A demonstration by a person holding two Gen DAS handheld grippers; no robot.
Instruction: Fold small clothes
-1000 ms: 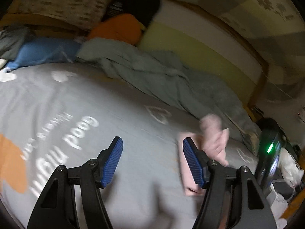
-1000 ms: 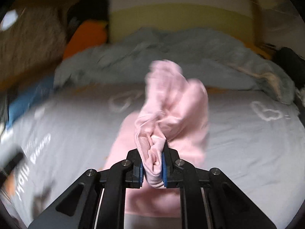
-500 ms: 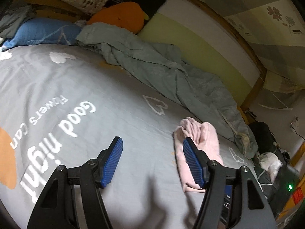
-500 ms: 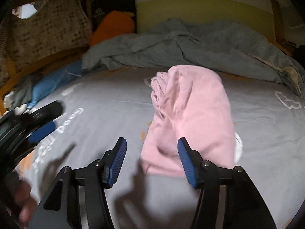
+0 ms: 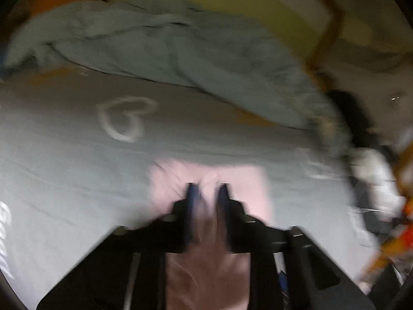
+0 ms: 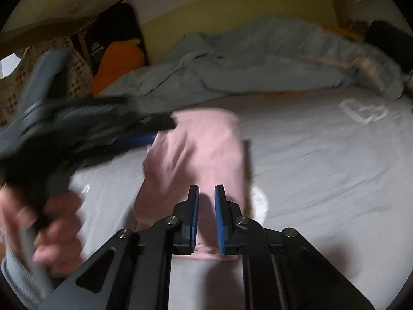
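A pink garment (image 5: 232, 180) lies folded on the grey bed sheet (image 5: 77, 168). The left wrist view is blurred. In it my left gripper (image 5: 208, 193) sits on the garment's near side, its jaws closing to a narrow gap with pink cloth between them. The right wrist view shows the same pink garment (image 6: 201, 149), with the left gripper (image 6: 162, 130) at its far left corner. My right gripper (image 6: 206, 191) is over the garment's near edge. Its jaws are closing too, with shadowed pink cloth in the thin gap.
A crumpled grey-green duvet (image 6: 258, 64) lies along the far side of the bed, with an orange pillow (image 6: 116, 62) at the back left. A person's hand (image 6: 54, 230) holds the left gripper. Bags and clutter (image 5: 374, 180) sit past the bed's right edge.
The right gripper let the lifted garment drop folded onto the sheet, opened, then narrowed over its near edge. The left gripper swung right onto the garment and its wide jaws narrowed.
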